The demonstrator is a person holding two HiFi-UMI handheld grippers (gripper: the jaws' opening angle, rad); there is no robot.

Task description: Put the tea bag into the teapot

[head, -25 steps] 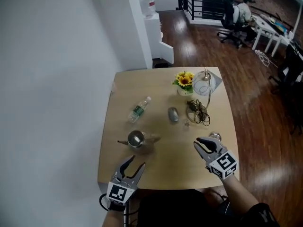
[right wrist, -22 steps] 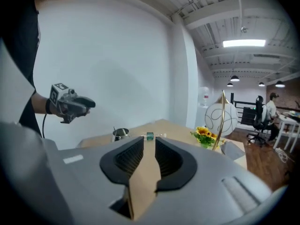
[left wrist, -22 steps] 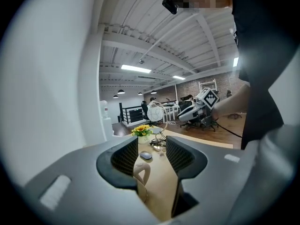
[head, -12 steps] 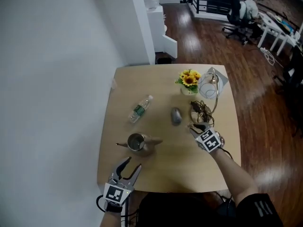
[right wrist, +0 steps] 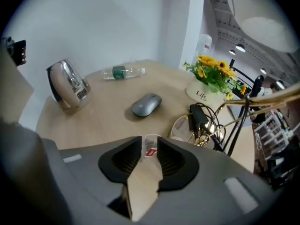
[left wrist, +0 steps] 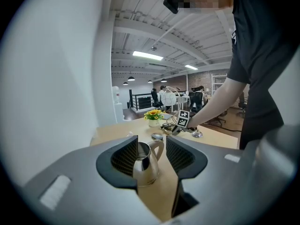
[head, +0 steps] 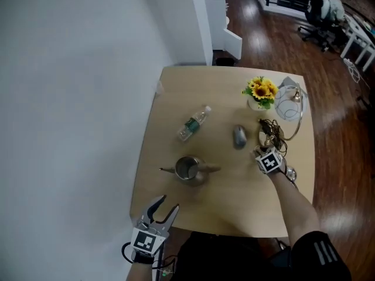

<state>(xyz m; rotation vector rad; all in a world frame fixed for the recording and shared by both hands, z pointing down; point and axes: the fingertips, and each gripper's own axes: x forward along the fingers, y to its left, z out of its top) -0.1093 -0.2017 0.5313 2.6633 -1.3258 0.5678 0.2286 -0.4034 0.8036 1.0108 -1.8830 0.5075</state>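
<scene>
Step in hand: grab tea bag. It lies near right edge of table, right betw tongs of right gripper, which are opening, not pinching yet. Imo: go lower, centre on bag, close gently, lift clear of cables nearby. Left gripper at near edge, tongs spread, empty. Teapot toward near-left corner, top open, nothing visible inside. Flower pot at far-right corner holds yellow blooms.

I read one print only: dark script "Lif…", rest cut off, on white flower pot near far right corner of table. Green label on bottle and red tag on tea bag: too small to read.
</scene>
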